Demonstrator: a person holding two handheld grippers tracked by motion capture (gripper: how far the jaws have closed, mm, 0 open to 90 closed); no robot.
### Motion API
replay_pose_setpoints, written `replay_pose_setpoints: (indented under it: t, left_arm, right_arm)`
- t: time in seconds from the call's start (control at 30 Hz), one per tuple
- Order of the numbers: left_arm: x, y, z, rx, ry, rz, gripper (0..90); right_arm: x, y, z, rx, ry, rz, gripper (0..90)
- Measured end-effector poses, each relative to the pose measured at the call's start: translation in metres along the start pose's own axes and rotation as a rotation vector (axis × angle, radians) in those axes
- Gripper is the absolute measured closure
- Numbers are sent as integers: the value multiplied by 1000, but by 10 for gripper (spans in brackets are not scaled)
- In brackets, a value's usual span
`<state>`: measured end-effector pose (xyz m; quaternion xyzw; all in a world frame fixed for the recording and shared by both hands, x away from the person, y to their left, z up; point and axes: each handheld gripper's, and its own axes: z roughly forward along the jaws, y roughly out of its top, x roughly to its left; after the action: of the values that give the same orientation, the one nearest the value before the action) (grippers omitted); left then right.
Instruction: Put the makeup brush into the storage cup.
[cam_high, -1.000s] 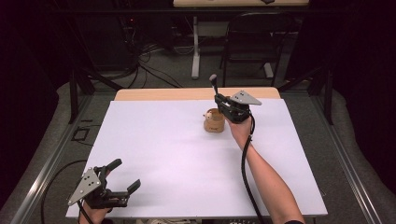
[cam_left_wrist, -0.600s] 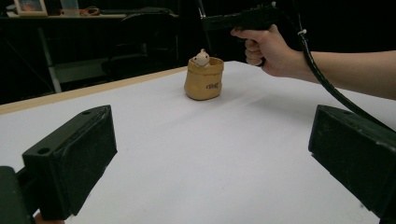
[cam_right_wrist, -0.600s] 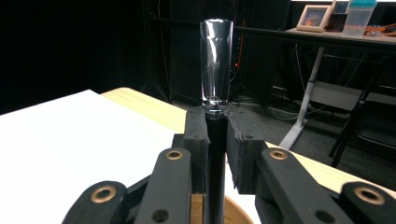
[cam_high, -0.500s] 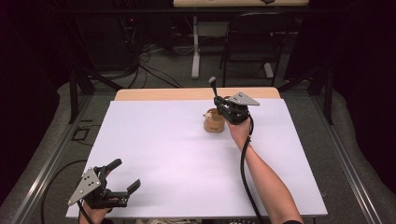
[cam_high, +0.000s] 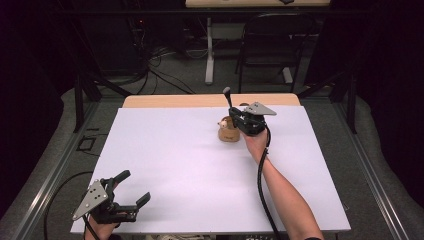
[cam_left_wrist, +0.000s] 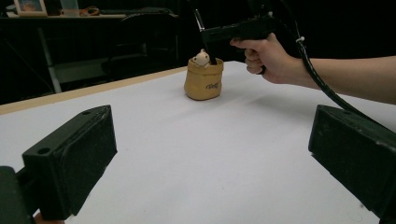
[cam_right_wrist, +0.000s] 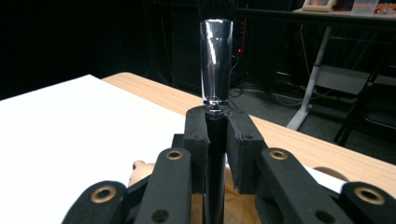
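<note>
The table, under a white sheet, carries a small tan bag near its far edge, right of the middle, with a little pale figure at its mouth. Over the bag the right gripper is held, its fingers pressed onto a dark stick with a clear end, the pen, which stands upright with its lower end in the bag. The step in hand is judged to be the seating or drawing of the pen; a straight vertical move is called for next, so that the bag is not tipped. By the near left corner the left gripper is held with fingers spread on nothing.

The pinch is shown close in the right gripper view; the pen's entry into the bag beside the figure is given by the left gripper view.
</note>
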<state>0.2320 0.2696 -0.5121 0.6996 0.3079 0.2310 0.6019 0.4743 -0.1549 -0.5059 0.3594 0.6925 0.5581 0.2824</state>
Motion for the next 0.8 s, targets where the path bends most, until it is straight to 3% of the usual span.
replay_pose_setpoints:
  t: [0.8]
  left_arm:
    - [0,0,0,3,0,1,8]
  right_arm:
    - [-3,-14,2,86,11,17,794]
